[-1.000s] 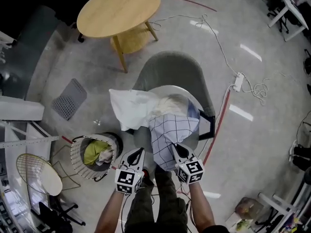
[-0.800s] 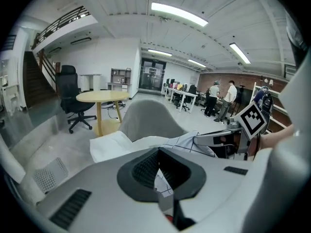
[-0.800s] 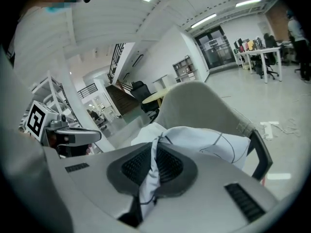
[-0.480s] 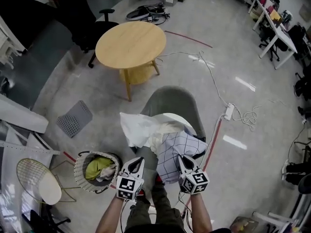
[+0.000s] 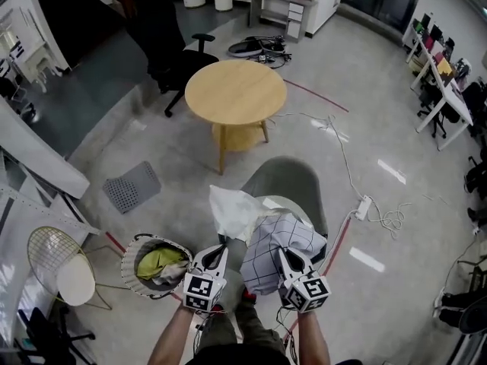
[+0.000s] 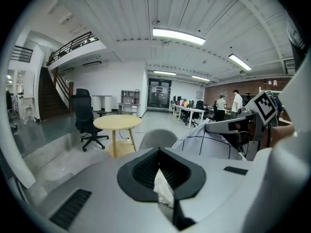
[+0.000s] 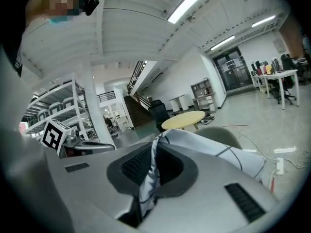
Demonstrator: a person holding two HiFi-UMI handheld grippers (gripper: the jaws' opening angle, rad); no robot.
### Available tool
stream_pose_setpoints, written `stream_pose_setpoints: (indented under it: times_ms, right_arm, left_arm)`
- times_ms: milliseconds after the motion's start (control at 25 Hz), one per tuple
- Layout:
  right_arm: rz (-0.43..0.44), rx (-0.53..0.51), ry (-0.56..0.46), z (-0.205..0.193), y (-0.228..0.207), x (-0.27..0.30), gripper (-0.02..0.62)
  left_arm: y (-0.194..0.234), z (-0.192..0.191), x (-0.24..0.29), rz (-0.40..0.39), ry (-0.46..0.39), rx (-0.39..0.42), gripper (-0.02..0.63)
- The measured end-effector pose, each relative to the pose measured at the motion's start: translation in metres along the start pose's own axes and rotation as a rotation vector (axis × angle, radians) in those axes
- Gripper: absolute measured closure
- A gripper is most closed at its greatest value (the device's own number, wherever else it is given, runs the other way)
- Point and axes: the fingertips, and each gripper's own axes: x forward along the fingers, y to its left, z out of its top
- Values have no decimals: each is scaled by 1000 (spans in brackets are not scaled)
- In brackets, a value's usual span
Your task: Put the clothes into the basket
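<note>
Firmly shut, the left gripper's (image 6: pixel 163 188) jaws pinch soft white cloth (image 5: pixel 230 210); the right gripper's (image 7: pixel 148 178) clamp a grid-checked shirt (image 5: pixel 280 236), perhaps a separate piece. Both drape toward 12 o'clock over a grey chair (image 5: pixel 289 179). The round woven basket (image 5: pixel 129 251) sits at the left gripper's 9 o'clock, with open floor (image 5: pixel 152 147) around.

A round wooden table (image 5: pixel 236 91) stands beyond a grey chair (image 5: pixel 293 177), a black office chair (image 5: pixel 169 33) behind it. A power strip (image 5: pixel 363 207) lies on the floor (image 5: pixel 380 120).
</note>
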Motion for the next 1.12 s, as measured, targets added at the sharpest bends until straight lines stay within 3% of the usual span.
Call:
stream_pose_setpoints:
  times_ms: [360, 760, 1120]
  right_arm:
    - [260, -62, 42, -7, 89, 45, 557]
    - [544, -132, 133, -38, 213, 95, 557]
    - [706, -160, 237, -92, 326, 134, 557]
  left_arm:
    - [57, -9, -70, 210, -33, -57, 600]
    - [126, -59, -176, 482, -29, -172, 600]
    - [194, -108, -260, 628, 0, -260, 600]
